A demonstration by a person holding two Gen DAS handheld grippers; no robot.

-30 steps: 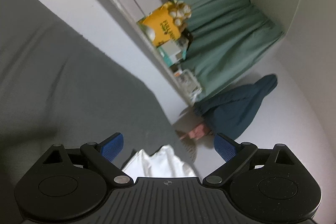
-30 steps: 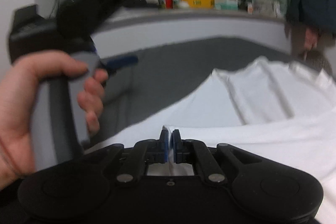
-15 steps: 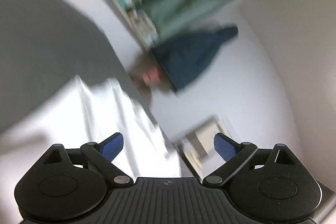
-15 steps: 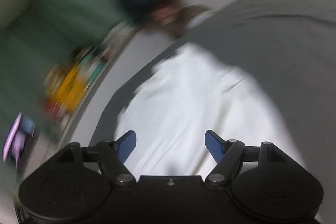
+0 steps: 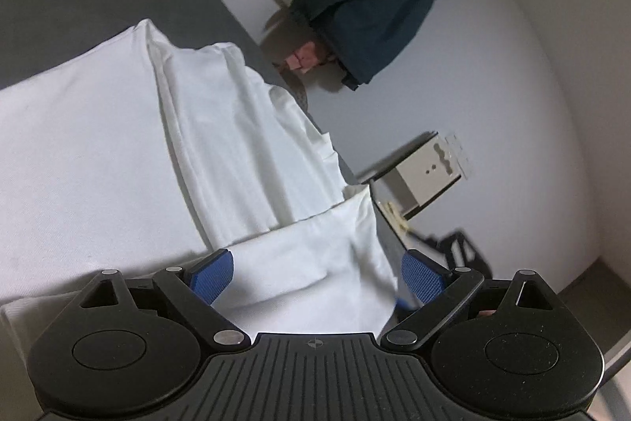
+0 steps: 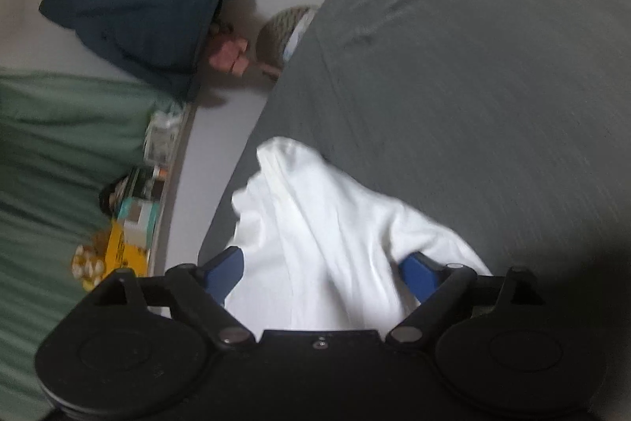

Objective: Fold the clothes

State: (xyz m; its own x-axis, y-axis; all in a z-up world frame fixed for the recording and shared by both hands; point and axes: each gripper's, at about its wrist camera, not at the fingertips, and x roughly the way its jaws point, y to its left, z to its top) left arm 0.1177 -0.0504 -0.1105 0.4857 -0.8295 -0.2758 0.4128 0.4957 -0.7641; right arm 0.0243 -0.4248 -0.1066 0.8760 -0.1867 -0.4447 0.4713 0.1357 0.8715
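Left claw [image 5: 317,277]: stood wide open, blue pads [image 5: 211,275] apart, nothing pinched; a folded flap of the white garment [image 5: 221,145] lay below and between them without touching either pad.

Right claw [image 6: 321,273]: jaws had just been opening and stood wide, blue pads [image 6: 223,271] clear of the cloth; the loose, bunched end of the white garment [image 6: 315,223] lay between them, unheld.

White garment: spread on the grey bed cover [image 6: 473,66]. In the left wrist view it lay partly folded, a long creased panel running away from the claw, a second layer doubled across the near end. In the right wrist view it lay rumpled, tapering to a point toward the bed's edge.

Grey bed cover: bare beyond the garment, lightly wrinkled.

Shelf clutter [image 6: 130,216]: yellow box and small cartons along a ledge beside the bed, blurred.

Green curtain [image 6: 59,145]: hung behind the ledge.

Dark blue garment [image 5: 374,22]: hung against the white wall past the bed.

White box [image 5: 428,174]: stood by the wall near the bed's corner.
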